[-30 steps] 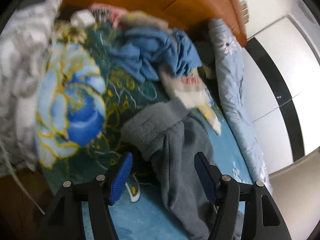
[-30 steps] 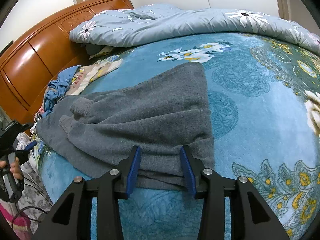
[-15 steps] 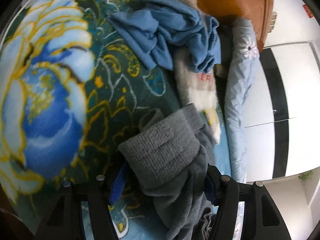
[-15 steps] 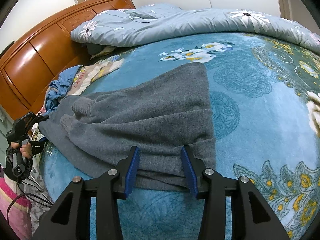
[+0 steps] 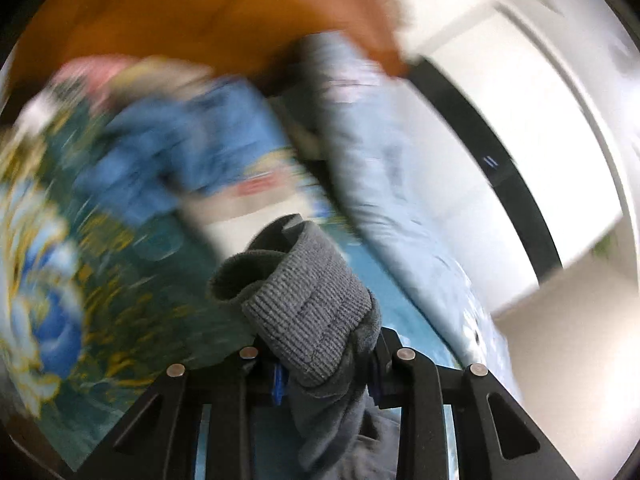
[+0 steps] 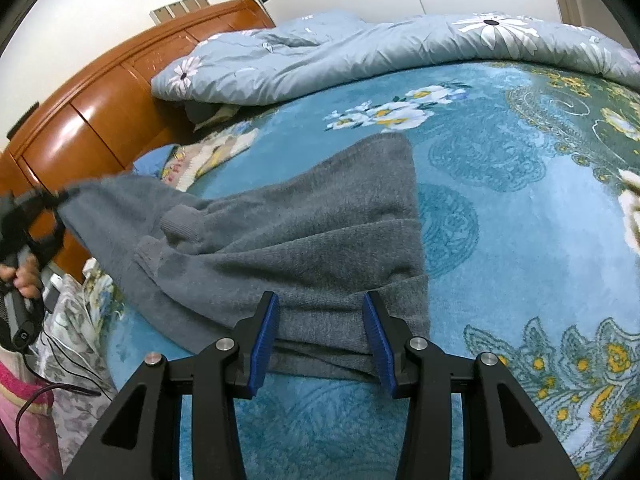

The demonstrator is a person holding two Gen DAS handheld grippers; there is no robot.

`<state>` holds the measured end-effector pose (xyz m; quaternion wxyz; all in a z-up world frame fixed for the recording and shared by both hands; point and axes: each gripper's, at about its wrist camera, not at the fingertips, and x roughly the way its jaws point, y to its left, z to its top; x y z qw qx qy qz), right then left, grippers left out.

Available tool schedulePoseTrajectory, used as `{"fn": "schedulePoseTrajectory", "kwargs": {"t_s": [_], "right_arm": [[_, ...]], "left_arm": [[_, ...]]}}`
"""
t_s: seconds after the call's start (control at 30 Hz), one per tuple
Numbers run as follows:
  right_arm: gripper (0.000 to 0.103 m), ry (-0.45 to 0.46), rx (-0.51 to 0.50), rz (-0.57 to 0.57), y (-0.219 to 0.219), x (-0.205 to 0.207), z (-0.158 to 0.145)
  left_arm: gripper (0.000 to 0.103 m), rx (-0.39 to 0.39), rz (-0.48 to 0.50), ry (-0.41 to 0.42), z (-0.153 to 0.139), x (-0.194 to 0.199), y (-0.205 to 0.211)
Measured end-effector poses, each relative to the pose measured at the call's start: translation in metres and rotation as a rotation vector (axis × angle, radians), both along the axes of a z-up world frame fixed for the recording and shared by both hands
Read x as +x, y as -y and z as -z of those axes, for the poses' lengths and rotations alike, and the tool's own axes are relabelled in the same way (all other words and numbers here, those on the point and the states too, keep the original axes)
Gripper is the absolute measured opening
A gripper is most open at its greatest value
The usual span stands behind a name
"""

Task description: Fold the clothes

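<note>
left tool (image 5: 326,376) is closing on the ribbed cuff (image 5: 308,304) of the grey sweater (image 6: 304,236) — cuff bunched between the pads, sleeve end lifted clear of the bed (image 6: 500,208). From the right wrist view the left tool (image 6: 24,216) sits at the far left edge, sweater corner pulled up taut toward it, a hand (image 6: 24,276) on its grip

right tool (image 6: 320,338) is spread partway, jaws straddling the near hem of the sweater; pads look just apart from the cloth, not pinching. It hovers low over the hem, pointed down at the blanket

sweater lies across the teal floral blanket, long axis running from the lifted corner at left toward the right, body still flat on the bed. Blue garment (image 5: 192,152) and a cream one (image 6: 212,156) heaped near the wooden headboard (image 6: 100,112), pale quilt (image 6: 360,52) behind

key relation — the held cuff is on the left end, the flat body lies to its right and toward the right tool. My read: next move carries the sleeve across the body toward the right tool's side, so left hand does the travel and right only needs to pin the hem. Risk: bunched cuff slipping, or body dragging along if the hem isn't held

left view is badly motion-blurred, background detail unreliable
</note>
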<state>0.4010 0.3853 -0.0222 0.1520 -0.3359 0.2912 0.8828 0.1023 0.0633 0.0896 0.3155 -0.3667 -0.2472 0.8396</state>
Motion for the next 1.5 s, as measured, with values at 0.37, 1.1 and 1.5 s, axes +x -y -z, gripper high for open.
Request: {"fn": "schedulePoseTrajectory", "kwargs": {"t_s": [0.37,1.1,1.5], "right_arm": [[0.045,-0.024,-0.003,0.106,-0.026,0.039,-0.009],[0.045,-0.023,-0.018,0.205,-0.055,0.071,-0.008],[0.045,-0.19,-0.097,0.101,-0.048,0.047,-0.033]], "left_arm": [[0.032,-0.16,0.44,-0.252,-0.035,0.117,-0.169],[0.033,-0.483,0.693,-0.22,0.062,0.211,-0.237],[0.07,-0.395,0.716,-0.174,0.051,0.208,-0.211]]}}
